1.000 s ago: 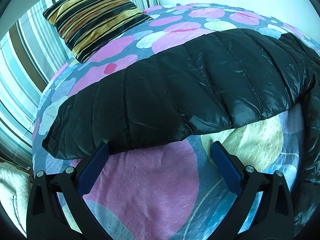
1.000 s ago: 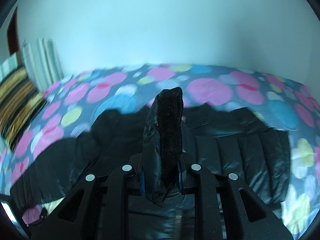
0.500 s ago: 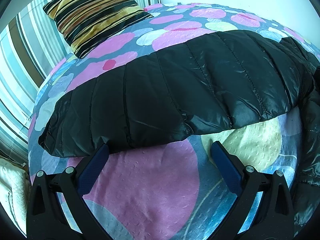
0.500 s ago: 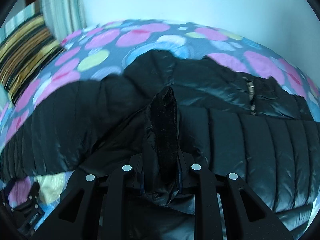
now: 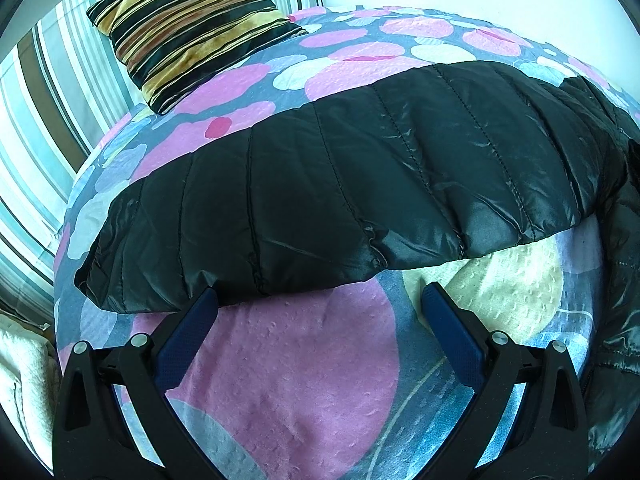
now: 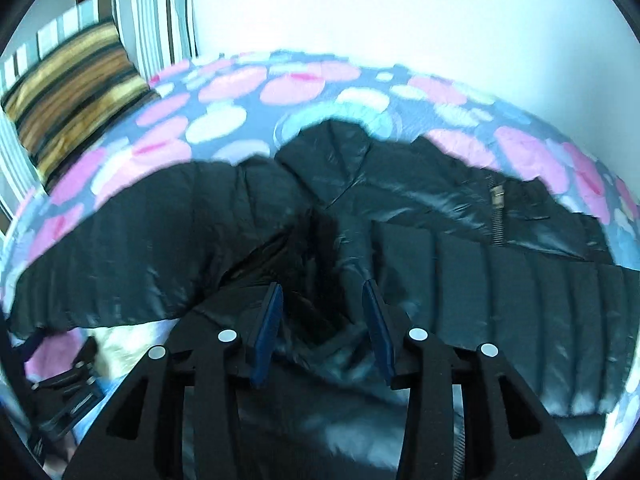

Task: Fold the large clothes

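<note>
Black puffer jacket (image 5: 360, 184) lying across dotted bedspread (image 5: 304, 368).
Left gripper (image 5: 316, 300) hovering released at sleeve edge; right gripper (image 6: 322, 300) parted over jacket folds; striped pillow (image 5: 188, 24) sitting beyond.

Cool, bluish daylight fills both views, and the white wall (image 6: 360, 12) beyond the tongs is washed out. Sheen streaks the black puffer jacket (image 5: 360, 184) just ahead of the left gripper (image 5: 320, 300), sharp down to its stitching. The right view is smeared: the striped pillow (image 6: 68, 92) far left and the folds between the right gripper (image 6: 322, 292) fingers blur. Fisheye bends the edges into black corners.
</note>
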Demonstrator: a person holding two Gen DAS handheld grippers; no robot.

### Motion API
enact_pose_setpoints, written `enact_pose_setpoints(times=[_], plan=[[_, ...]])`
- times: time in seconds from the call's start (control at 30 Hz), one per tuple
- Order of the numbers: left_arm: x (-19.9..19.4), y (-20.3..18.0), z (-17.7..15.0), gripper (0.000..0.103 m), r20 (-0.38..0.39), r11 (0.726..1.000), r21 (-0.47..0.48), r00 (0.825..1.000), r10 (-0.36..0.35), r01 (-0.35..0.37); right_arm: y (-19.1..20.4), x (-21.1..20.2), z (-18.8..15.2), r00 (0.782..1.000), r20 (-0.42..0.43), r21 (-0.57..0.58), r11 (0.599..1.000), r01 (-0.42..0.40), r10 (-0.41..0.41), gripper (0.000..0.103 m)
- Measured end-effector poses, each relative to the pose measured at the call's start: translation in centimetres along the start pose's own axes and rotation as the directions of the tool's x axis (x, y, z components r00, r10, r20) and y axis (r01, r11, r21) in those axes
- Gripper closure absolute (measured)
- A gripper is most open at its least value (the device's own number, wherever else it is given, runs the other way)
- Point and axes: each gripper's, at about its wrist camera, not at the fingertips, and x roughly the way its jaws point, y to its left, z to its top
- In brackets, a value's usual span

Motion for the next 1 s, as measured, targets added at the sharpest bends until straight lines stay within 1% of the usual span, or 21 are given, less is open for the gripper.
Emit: enact_pose_setpoints(times=[0.07,0.1,0.2,0.23,0.27,0.3,0.33,0.37,0.4,0.43,0.47,0.5,0.53,0.57,0.63,0.7,0.73,0.77,0.83,0.93,1.0], plan=[[0.0,0.0,0.0,0.002,-0.001,1.0,-0.002,1.0,-0.002,0.002,-2.1,-2.9,-0.3,0.998,0.054,0.027,1.0,0.009,-0.011,0.061],[0.0,0.0,-0.1,0.002,0.0,1.0,-0.001,1.0,-0.002,0.002,-3.3,-3.9,-0.3,0.997,0.077,0.047,0.999,0.025,-0.029,0.061],[0.0,0.0,0.0,0.002,0.0,1.0,0.0,1.0,-0.001,0.001,-9.5,-7.4,-0.7,0.982,0.127,0.163,0.979,0.122,-0.143,0.063],[0.0,0.0,0.0,0.002,0.0,1.0,-0.001,1.0,-0.001,0.001,-12.4,-8.3,-0.9,0.972,0.129,0.219,0.961,0.167,-0.198,0.064],[0.0,0.1,0.0,0.002,0.0,1.0,-0.001,1.0,-0.002,0.002,-14.5,-8.7,-1.1,0.963,0.122,0.257,0.945,0.203,-0.24,0.068],[0.0,0.1,0.0,0.002,0.0,1.0,-0.001,1.0,-0.002,0.002,-17.9,-9.0,-1.5,0.949,0.099,0.319,0.913,0.254,-0.299,0.072],[0.0,0.1,0.0,0.002,0.0,1.0,0.0,1.0,-0.002,0.002,-21.6,-9.1,-2.0,0.934,0.072,0.389,0.872,0.297,-0.35,0.074],[0.0,0.1,0.0,0.002,0.0,1.0,0.0,1.0,-0.001,0.001,-24.4,-9.2,-2.4,0.918,0.048,0.443,0.832,0.334,-0.394,0.077],[0.0,0.0,0.0,0.002,0.0,1.0,0.001,1.0,0.001,-0.001,-26.3,-9.1,-2.7,0.904,0.029,0.475,0.802,0.363,-0.426,0.079],[0.0,0.0,0.0,0.002,0.0,1.0,0.002,1.0,0.002,-0.002,-28.8,-8.9,-3.0,0.885,0.002,0.509,0.763,0.4,-0.465,0.08],[0.0,0.1,0.0,0.002,0.0,1.0,0.002,1.0,0.001,-0.001,-30.2,-8.5,-3.4,0.879,-0.017,0.524,0.744,0.414,-0.477,0.08],[0.0,0.1,0.0,0.002,0.0,1.0,0.003,1.0,0.002,-0.002,-31.7,-7.6,-3.6,0.882,-0.043,0.54,0.732,0.415,-0.469,0.08],[0.0,0.1,0.0,0.002,0.0,1.0,0.002,1.0,0.001,-0.001,-32.6,-6.6,-3.6,0.894,-0.059,0.548,0.734,0.401,-0.444,0.08],[0.1,0.1,0.0,0.002,0.0,1.0,0.002,1.0,0.001,-0.001,-32.9,-5.6,-3.5,0.906,-0.066,0.542,0.748,0.384,-0.417,0.08],[0.0,0.1,0.0,0.002,0.0,1.0,0.002,1.0,0.001,-0.001,-32.6,-4.0,-3.4,0.918,-0.074,0.518,0.772,0.368,-0.389,0.081],[0.0,0.0,0.0,0.002,0.0,1.0,0.004,1.0,0.004,-0.004,-32.1,-1.6,-3.4,0.941,-0.1,0.49,0.807,0.33,-0.325,0.085],[0.0,-0.1,0.0,0.002,0.001,1.0,0.007,1.0,0.008,-0.008,-32.1,0.1,-3.7,0.949,-0.135,0.485,0.816,0.314,-0.285,0.086],[0.0,-0.1,-0.1,0.002,0.001,1.0,0.009,1.0,0.009,-0.009,-32.1,1.3,-4.2,0.947,-0.157,0.472,0.821,0.322,-0.281,0.086],[-0.1,-0.1,-0.1,0.002,0.0,1.0,0.009,1.0,0.01,-0.01,-31.9,1.9,-4.2,0.946,-0.154,0.466,0.823,0.324,-0.285,0.086],[0.0,-0.1,0.0,0.002,-0.001,1.0,0.006,1.0,0.006,-0.006,-31.3,0.6,-3.5,0.94,-0.139,0.441,0.83,0.341,-0.312,0.086],[-0.1,-0.1,0.0,0.002,-0.002,1.0,0.005,1.0,0.005,-0.005,-30.9,-1.3,-3.3,0.937,-0.112,0.451,0.824,0.344,-0.33,0.086]])
